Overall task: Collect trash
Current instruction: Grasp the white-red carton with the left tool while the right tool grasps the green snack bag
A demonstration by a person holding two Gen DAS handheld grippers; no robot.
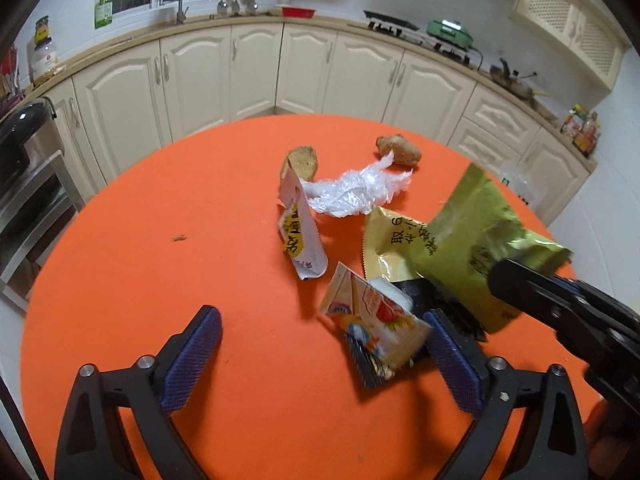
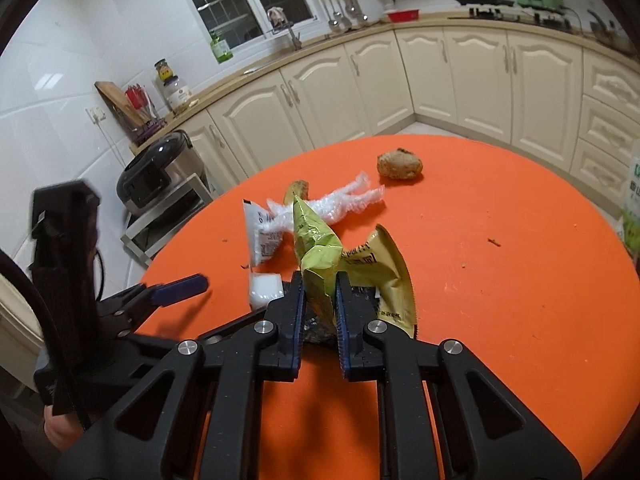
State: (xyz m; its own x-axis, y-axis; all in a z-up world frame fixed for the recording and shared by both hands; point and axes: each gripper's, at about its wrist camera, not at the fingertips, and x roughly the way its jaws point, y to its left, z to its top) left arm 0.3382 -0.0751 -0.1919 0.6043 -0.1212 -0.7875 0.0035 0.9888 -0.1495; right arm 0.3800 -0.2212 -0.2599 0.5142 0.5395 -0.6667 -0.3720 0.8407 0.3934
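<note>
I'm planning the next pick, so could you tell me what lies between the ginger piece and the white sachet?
The crumpled clear plastic wrap lies between the ginger and white sachet, seen in both wrist views.

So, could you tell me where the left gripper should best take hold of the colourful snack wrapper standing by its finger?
Probably the colourful snack wrapper is best pinched at its raised upper-left corner, coming from above. That flap stands up off the orange table with free space on both sides, while its lower edge leans against the left gripper's finger.
</note>
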